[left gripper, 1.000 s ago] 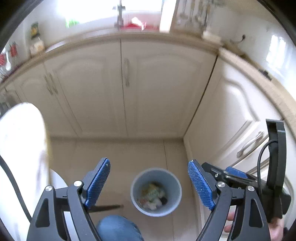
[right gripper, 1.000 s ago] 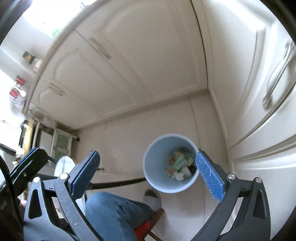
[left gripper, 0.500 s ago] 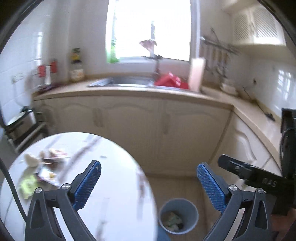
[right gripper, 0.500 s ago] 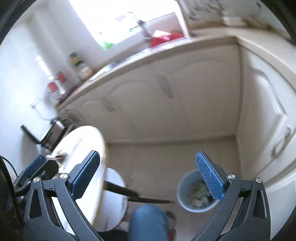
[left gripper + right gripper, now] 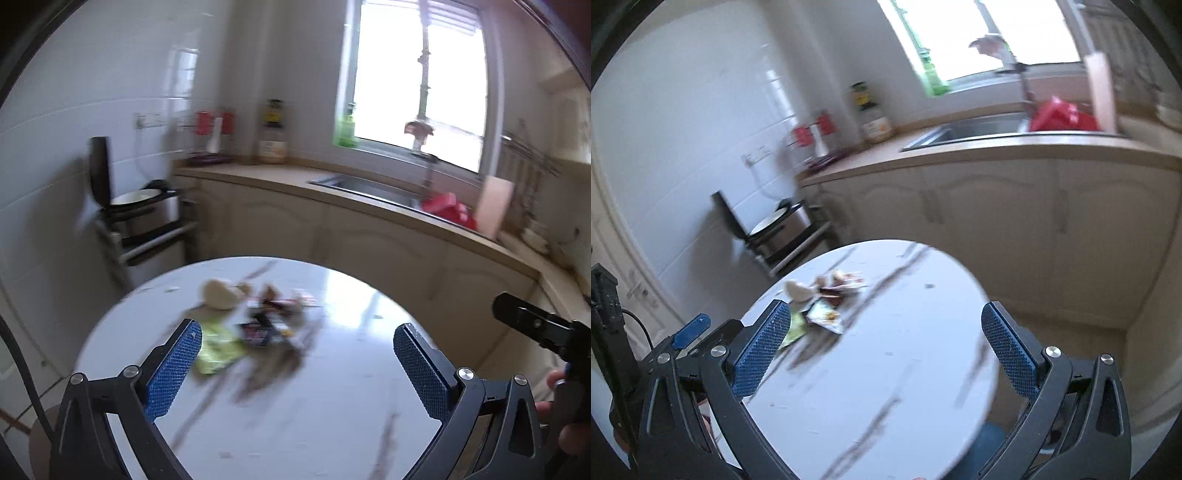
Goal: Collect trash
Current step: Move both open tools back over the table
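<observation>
Both views have swung up from the bin on the floor to the round white marble-look surface point(image 5: 332, 398). I hold the left gripper point(image 5: 297, 363) and right gripper point(image 5: 886, 350) spread wide, empty. A pile of crumpled wrappers and scraps point(image 5: 255, 317) waits near 11 o'clock; next pickup, I judge.

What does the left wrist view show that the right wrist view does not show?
Only the left wrist view shows the person's hand at its right edge and the rack of hanging utensils beside the window. Only the right wrist view shows the floor beyond the round table and the person's jeans. Both show the blurred trash pile, the sink, the red item and open, empty fingers: left gripper, right gripper.
</observation>
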`<act>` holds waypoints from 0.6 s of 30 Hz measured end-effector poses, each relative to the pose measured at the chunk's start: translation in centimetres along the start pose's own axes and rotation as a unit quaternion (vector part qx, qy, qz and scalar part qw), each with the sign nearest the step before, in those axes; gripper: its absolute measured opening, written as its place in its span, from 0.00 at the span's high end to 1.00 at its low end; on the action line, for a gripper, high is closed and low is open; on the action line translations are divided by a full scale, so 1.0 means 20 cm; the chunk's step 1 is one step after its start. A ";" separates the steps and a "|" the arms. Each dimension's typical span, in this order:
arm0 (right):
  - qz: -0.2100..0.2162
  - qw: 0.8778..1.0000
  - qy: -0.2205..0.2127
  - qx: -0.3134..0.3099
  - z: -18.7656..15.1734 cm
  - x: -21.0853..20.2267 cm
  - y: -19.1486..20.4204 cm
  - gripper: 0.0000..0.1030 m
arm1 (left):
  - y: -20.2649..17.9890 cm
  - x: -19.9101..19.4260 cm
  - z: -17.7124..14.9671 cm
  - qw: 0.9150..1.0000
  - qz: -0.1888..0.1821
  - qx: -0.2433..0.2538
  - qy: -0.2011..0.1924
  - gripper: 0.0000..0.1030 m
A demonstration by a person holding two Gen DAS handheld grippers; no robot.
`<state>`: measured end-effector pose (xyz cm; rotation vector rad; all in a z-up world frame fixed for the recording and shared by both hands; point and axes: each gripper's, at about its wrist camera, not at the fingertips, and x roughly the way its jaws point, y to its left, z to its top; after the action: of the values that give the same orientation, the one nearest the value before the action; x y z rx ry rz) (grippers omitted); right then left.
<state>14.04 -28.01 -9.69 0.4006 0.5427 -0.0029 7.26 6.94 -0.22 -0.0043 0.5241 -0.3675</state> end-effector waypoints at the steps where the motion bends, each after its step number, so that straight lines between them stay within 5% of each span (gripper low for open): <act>1: 0.007 1.000 0.003 -0.011 0.00 0.03 0.07 0.00 | 0.01 -0.01 0.00 1.000 0.010 -0.005 -0.002 0.01; 18: 0.029 0.992 0.016 -0.124 -0.01 0.23 0.59 0.00 | 0.21 -0.10 0.02 0.993 0.108 -0.042 0.004 0.01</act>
<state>19.10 -16.59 -7.77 0.1729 0.5553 0.1255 7.23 11.52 0.62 -0.0276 0.5413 -0.1339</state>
